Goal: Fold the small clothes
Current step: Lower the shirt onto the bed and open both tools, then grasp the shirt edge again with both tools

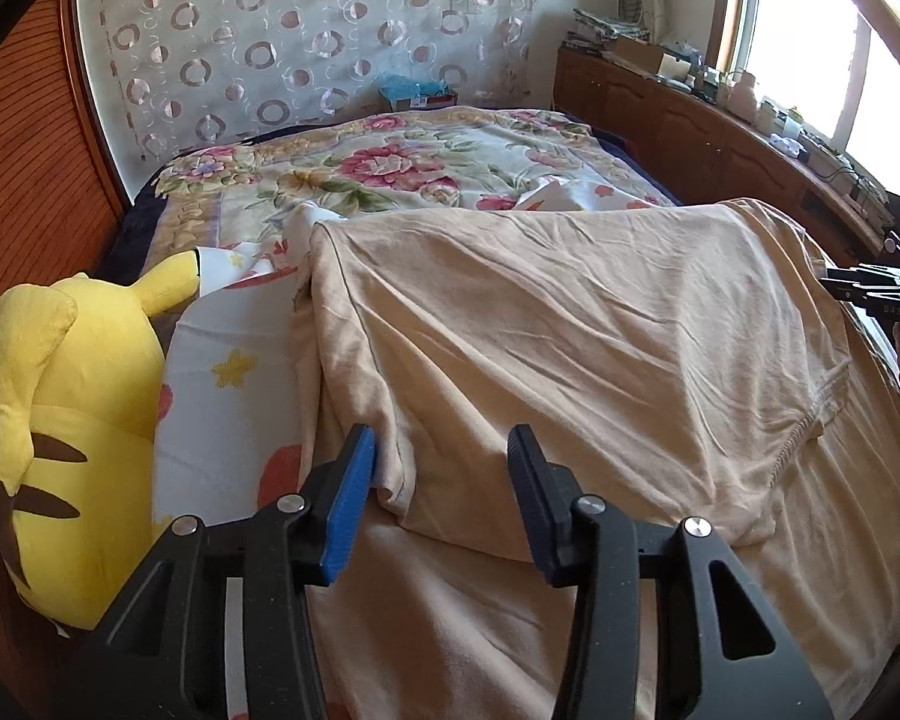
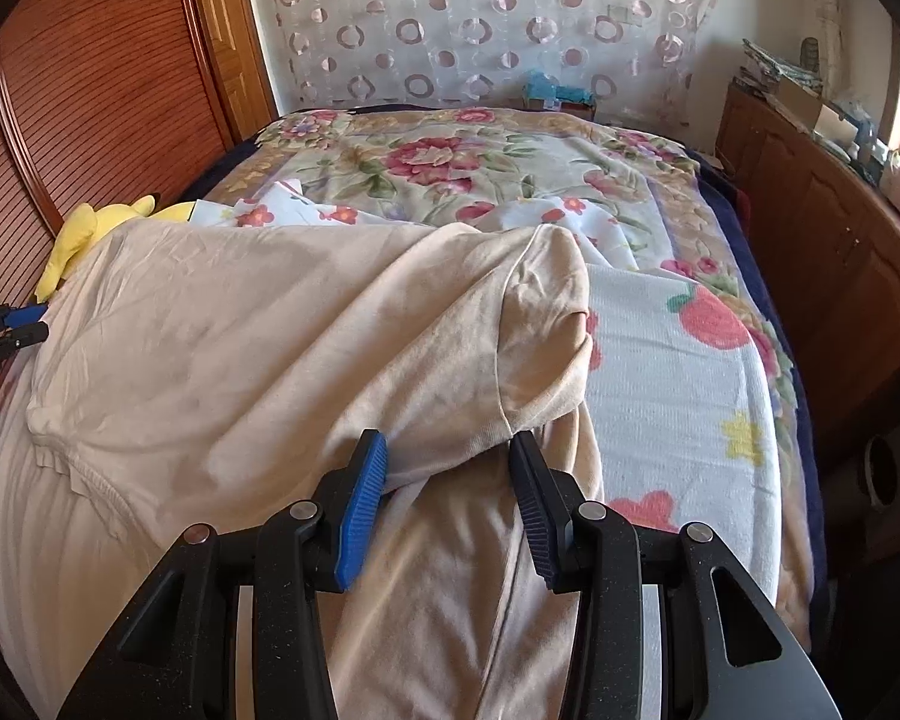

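- Left wrist view: the left tongs (image 1: 441, 480) are seen spread wide, holding nothing. A folded edge of the beige garment (image 1: 570, 324) lies just ahead, between the blue pads, on the bed (image 1: 390, 162); a yellow plush toy (image 1: 72, 420) sits to the left.
- Right wrist view: the right tongs (image 2: 447, 480) are likewise wide and empty, with the garment's folded sleeve just ahead.
- A fold seems laid; next, fresh edges must be gripped.
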{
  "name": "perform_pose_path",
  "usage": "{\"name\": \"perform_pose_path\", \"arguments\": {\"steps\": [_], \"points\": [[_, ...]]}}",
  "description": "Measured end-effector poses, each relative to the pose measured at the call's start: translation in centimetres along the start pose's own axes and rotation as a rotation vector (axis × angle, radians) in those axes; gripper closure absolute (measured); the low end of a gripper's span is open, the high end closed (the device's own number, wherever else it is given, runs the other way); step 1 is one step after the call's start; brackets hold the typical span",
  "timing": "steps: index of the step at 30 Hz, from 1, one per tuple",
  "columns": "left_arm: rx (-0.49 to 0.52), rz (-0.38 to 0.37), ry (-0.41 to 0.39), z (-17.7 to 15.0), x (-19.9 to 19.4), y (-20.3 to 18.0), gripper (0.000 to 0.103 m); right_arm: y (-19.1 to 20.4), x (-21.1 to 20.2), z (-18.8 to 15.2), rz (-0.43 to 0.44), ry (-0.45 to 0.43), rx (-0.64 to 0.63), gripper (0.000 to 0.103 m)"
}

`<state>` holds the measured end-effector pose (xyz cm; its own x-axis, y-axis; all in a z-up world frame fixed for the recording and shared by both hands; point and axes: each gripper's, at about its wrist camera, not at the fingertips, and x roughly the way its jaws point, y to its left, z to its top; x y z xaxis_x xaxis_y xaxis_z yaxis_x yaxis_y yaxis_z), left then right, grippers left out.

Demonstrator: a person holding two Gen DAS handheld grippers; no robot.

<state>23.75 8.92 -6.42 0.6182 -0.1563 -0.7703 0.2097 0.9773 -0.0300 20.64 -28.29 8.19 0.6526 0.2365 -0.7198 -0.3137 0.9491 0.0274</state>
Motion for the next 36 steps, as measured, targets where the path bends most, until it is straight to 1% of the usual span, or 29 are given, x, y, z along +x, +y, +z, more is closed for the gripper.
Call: {"name": "perform_pose_path", "arguments": {"steps": [6, 7, 8, 9, 10, 13, 15, 18, 19, 20, 21, 22, 23, 24, 25, 27, 31, 36], "points": [[-0.039, -0.017, 0.015, -0.8, 0.3, 0.9, 0.056, 0.5, 0.5, 0.0, 0.005, 0.001, -0.036, 0.059], [-0.037, -0.022, 0.013, -0.9, 0.2, 0.9, 0.061, 0.4, 0.6, 0.0, 0.006, 0.001, -0.029, 0.059], [-0.035, -0.029, 0.007, -1.0, 0.1, 0.9, 0.068, 0.2, 0.7, 0.1, 0.006, 0.002, -0.018, 0.059], [-0.034, -0.034, 0.004, -1.0, 0.1, 0.9, 0.077, 0.0, 0.9, 0.2, 0.004, 0.001, -0.008, 0.059], [-0.035, -0.041, 0.001, -1.1, 0.0, 0.8, 0.078, -0.1, 1.0, 0.3, -0.002, -0.002, -0.001, 0.059], [-0.036, -0.045, 0.004, -1.2, 0.2, 0.7, 0.080, -0.5, 1.3, 0.7, -0.033, -0.015, 0.016, 0.059], [-0.034, -0.038, 0.010, -1.1, 0.4, 0.6, 0.080, -0.6, 1.8, 0.9, -0.014, -0.019, 0.028, 0.059], [-0.039, -0.024, 0.021, -0.7, 0.7, 0.8, 0.080, -0.3, 2.6, 0.9, -0.009, -0.012, 0.027, 0.059], [-0.044, -0.026, 0.025, -0.6, 0.8, 0.9, 0.080, -0.2, 2.7, 1.0, -0.012, -0.014, 0.021, 0.065], [-0.044, -0.023, 0.026, -0.6, 0.8, 1.0, 0.080, 0.0, 2.7, 1.0, -0.014, -0.017, 0.014, 0.068], [-0.038, -0.010, 0.021, -0.5, 0.8, 0.9, 0.080, 0.1, 2.9, 1.1, -0.016, -0.016, 0.004, 0.074], [-0.027, 0.002, 0.017, -0.6, 0.8, 0.8, 0.080, 0.3, 3.0, 1.2, -0.023, -0.019, -0.009, 0.090], [-0.017, 0.005, 0.011, -0.6, 0.7, 0.6, 0.080, 0.6, 3.0, 1.2, -0.035, -0.025, -0.025, 0.095], [-0.013, 0.006, 0.004, -0.7, 0.7, 0.5, 0.090, 0.9, 2.8, 1.2, -0.049, -0.036, -0.042, 0.095], [-0.014, 0.007, -0.003, -0.8, 0.6, 0.5, 0.098, 1.1, 2.6, 1.2, -0.042, -0.049, -0.052, 0.096], [-0.017, -0.002, -0.032, -0.7, -0.2, 0.4, 0.098, 1.4, 2.1, 1.1, -0.022, -0.079, -0.064, 0.096], [-0.008, 0.006, -0.129, -0.1, -3.0, -0.1, 0.098, 1.9, 0.4, 0.8, -0.018, -0.145, -0.083, 0.098], [-0.004, 0.012, -0.202, 0.7, -6.3, -0.2, 0.099, 1.6, -2.6, 0.0, -0.026, -0.233, -0.076, 0.098]]}}
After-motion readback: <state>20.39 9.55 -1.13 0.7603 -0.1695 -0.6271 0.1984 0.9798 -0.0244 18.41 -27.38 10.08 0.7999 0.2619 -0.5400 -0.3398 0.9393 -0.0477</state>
